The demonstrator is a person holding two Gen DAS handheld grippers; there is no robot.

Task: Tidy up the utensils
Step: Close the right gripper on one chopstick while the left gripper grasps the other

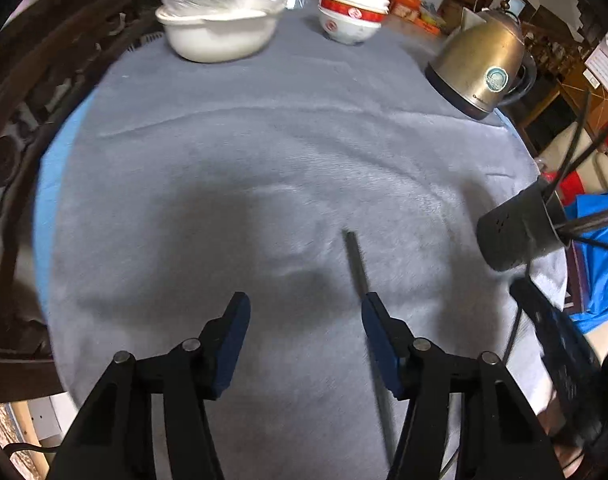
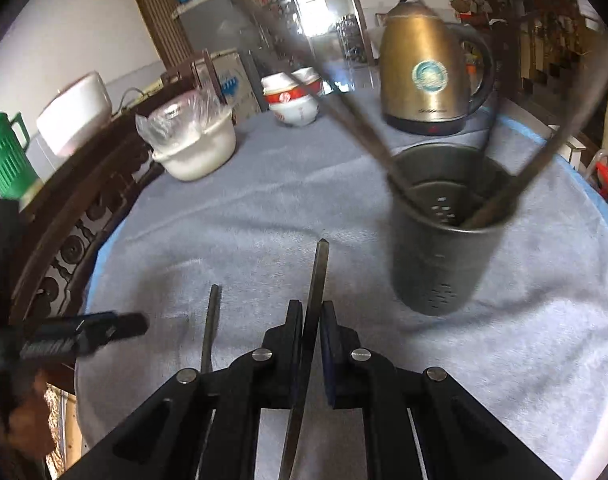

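A dark, slim chopstick (image 2: 317, 280) stands gripped between the blue pads of the right gripper (image 2: 311, 312), its jaws pressed nearly together on the stick; its long axis runs up and away from the camera, the squared tip pointing toward the far edge of the table (image 2: 264, 208), slightly tilted to the right. A second chopstick (image 1: 357, 268) lies flat on the grey, short-piled cloth (image 1: 264, 140) near the table's near edge, its long axis running from near to far. In the left wrist view it passes just under or beside the right-hand pad of the left gripper (image 1: 305, 312), not between the pads; whether it touches that pad cannot be told. The left gripper's jaws stand partly apart with only cloth between them.

To the right, toward the right edge of the table, a dark cylindrical holder (image 2: 443, 240) with small slots in its wall and floor stands upright, several long dark sticks (image 2: 359, 128) leaning out of it, blurred. Along the far edge sit a brass-coloured metal kettle (image 2: 423, 76) on a dark base, a stack of white bowls with red bands (image 2: 294, 100), and a white bowl covered with crinkled clear plastic (image 2: 192, 144). A carved dark wooden chair back (image 2: 84, 200) borders the left edge.
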